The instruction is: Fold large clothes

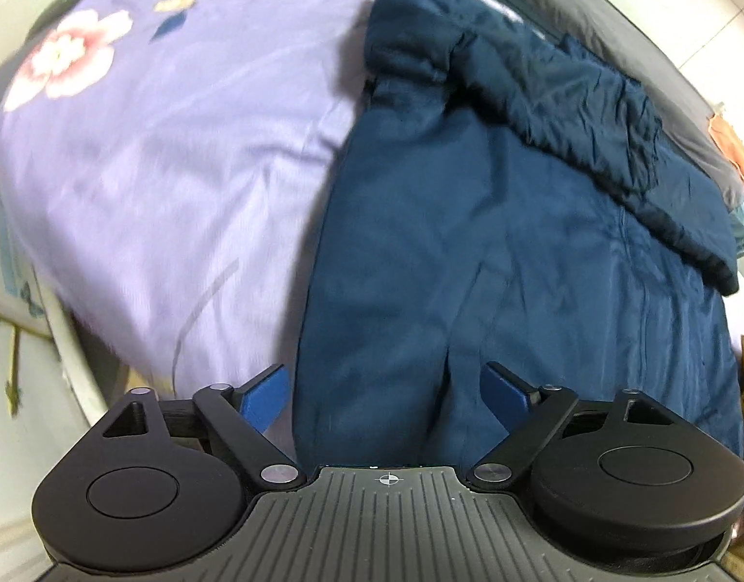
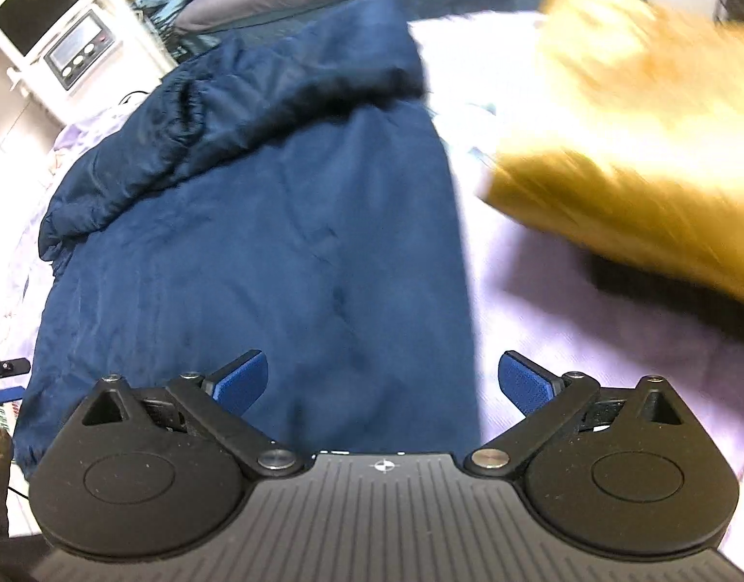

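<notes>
Lying flat on the bed's lilac sheet [image 1: 168,184], navy coat [image 1: 493,266], hood end bunched; left tongs [image 1: 386,393] and right tongs [image 2: 381,383] both gaping, empty, above its near hem; risk: slick padded fabric slipping from a shallow pinch.

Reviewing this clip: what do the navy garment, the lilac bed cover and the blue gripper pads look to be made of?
Navy garment: looks like thin woven synthetic, nylon or polyester, possibly padded; fine crinkles and a faint sheen on the folded part.
Lilac bed cover: soft matte printed fabric, probably cotton or a blend; flower print, gentle creases.
Blue pads on the right gripper: dotted, grippy texture, perhaps rubber or textured plastic; hard to tell which.
</notes>
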